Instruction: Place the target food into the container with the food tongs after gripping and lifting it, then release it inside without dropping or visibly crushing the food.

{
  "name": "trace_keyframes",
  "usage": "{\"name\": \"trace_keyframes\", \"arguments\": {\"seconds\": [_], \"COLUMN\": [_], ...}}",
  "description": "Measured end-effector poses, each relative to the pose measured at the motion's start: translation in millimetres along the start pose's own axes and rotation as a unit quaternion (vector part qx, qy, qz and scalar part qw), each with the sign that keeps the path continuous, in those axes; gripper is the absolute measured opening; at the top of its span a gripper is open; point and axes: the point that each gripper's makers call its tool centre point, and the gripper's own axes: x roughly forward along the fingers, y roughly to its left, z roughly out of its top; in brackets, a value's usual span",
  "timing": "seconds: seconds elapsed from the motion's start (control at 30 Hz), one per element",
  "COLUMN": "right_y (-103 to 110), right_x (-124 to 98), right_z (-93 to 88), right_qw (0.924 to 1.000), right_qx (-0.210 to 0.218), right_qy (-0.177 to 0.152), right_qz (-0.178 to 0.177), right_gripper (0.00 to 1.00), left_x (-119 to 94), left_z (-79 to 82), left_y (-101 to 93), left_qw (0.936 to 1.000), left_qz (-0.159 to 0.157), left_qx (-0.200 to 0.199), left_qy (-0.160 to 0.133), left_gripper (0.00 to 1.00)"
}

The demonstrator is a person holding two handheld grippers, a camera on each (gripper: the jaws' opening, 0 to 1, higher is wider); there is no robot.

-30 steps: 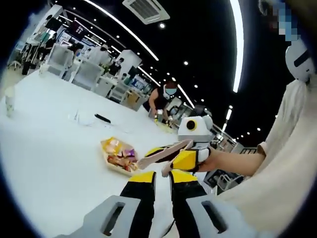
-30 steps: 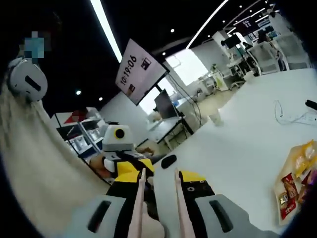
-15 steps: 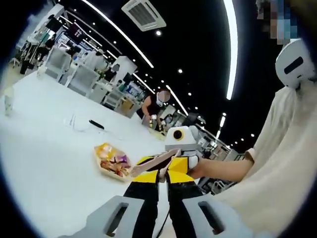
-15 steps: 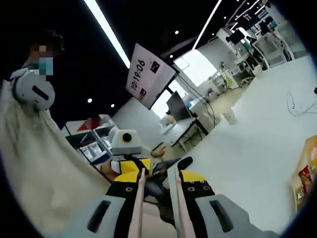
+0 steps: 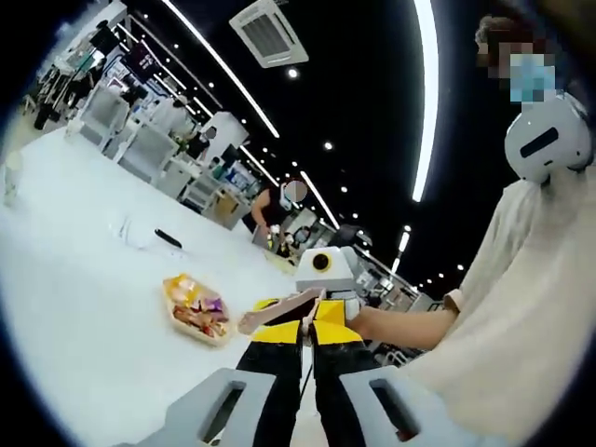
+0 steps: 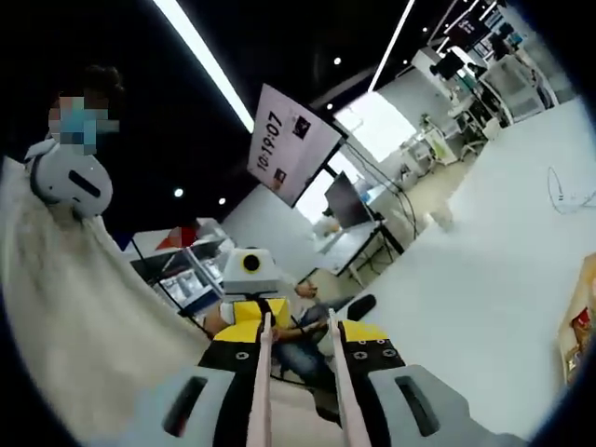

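A yellow tray of snack packets [image 5: 194, 307] lies on the white table [image 5: 84, 307]; its edge also shows in the right gripper view [image 6: 582, 321]. My right gripper [image 6: 298, 340] is shut on the beige food tongs [image 6: 264, 372], whose two arms stand apart and hold nothing. In the left gripper view the right gripper [image 5: 318, 309] hangs in a hand, and the tongs [image 5: 270, 312] point left with their tips just short of the tray, above the table. My left gripper [image 5: 305, 337] has its jaws nearly together with nothing between them. It faces the other one [image 6: 250, 312].
A person in a beige top [image 5: 531, 307] stands close on the right. A black object [image 5: 168, 238] and a thin cable lie further back on the table. A screen [image 6: 291, 140] hangs behind. Desks, chairs and another person [image 5: 275, 209] fill the background.
Both views have tilted with the hands. The gap between the left jaws has narrowed. The tray has slid toward the right view's edge as the camera turned.
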Motion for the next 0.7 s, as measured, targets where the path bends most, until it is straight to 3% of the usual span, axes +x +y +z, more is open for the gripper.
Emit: {"name": "trace_keyframes", "arguments": {"seconds": [0.1, 0.37, 0.7], "right_y": [-0.7, 0.0, -2.4], "right_x": [-4.2, -6.8, -6.7], "right_z": [2.5, -1.4, -13.0], "right_qw": [1.0, 0.9999, 0.9994], "right_qx": [-0.003, -0.001, -0.011], "right_qy": [-0.004, -0.006, 0.028], "right_qz": [-0.006, -0.009, -0.014], "right_gripper": [0.31, 0.3, 0.3], "left_x": [-1.4, -0.7, -6.9], "left_z": [3.3, 0.5, -7.7], "left_y": [-0.1, -3.1, -2.2], "left_qw": [0.9999, 1.0, 0.9999], "left_qz": [-0.003, -0.009, 0.0], "left_qx": [-0.006, -0.001, -0.006], "left_qy": [-0.008, 0.003, 0.016], "left_gripper": [0.0, 0.0, 0.0]}}
